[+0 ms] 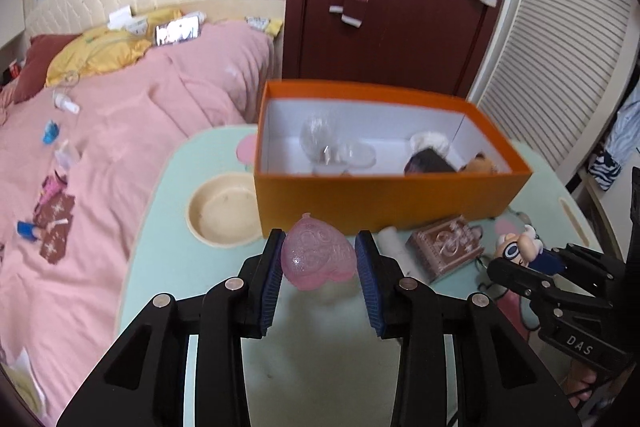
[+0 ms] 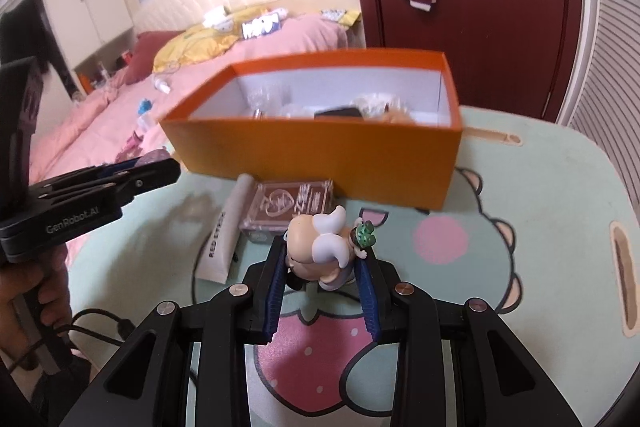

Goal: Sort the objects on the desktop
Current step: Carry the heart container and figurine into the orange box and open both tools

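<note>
step: lifting items for box [image 1: 384, 203] | left gripper [image 1: 319, 259] clamps pink heart [image 1: 318, 257] | right gripper [image 2: 326, 267] clamps figurine [image 2: 320, 247] | next: carry far, release inside

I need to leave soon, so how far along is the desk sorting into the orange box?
Done: a few items already lie in the orange box. In hand: the left gripper holds the pink heart, the right gripper holds the figurine. Left: the clear case, white tube and cream bowl.
</note>
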{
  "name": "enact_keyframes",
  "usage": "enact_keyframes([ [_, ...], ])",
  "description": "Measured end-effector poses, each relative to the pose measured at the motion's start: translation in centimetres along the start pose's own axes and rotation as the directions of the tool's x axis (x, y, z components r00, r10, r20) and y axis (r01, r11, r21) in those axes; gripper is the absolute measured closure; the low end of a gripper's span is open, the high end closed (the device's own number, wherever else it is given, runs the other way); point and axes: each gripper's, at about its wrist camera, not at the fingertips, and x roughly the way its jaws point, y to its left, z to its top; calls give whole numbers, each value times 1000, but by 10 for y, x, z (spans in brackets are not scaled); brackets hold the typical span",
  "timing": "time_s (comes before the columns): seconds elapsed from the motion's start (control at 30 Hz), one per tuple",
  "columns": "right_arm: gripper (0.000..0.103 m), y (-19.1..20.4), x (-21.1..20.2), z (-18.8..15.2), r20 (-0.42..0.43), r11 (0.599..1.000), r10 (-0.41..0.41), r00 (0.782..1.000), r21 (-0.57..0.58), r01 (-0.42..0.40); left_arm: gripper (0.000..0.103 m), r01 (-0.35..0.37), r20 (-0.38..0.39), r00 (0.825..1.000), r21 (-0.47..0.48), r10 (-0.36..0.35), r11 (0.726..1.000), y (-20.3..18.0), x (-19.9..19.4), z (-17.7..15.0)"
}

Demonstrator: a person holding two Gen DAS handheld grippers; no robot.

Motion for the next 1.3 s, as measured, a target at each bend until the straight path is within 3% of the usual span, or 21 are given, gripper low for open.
enact_keyframes([
  [0.2, 71, 4, -21, 24, 72, 1000, 11, 997, -29, -9, 66, 40, 69, 997, -7, -40, 999, -1, -17, 30],
  [0.4, 71, 12, -21, 62, 140, 998, 6, 990, -60, 2, 66, 50, 101, 994, 14, -51, 999, -4, -9, 57],
  [1.1, 71, 11, 42, 101, 61, 998, 56, 997, -26, -55, 65, 70, -10, 998, -7, -70, 998, 1, 47, 64],
  [1.2, 67, 13, 45, 102, 63, 998, 65, 996, -26, -64, 57, 49, -9, 999, -24, -49, 999, 4, 49, 63],
  [1.3, 59, 12, 45, 101, 68, 998, 66, 996, -26, -64, 41, 36, 9, 999, -38, -36, 999, 8, 46, 62],
])
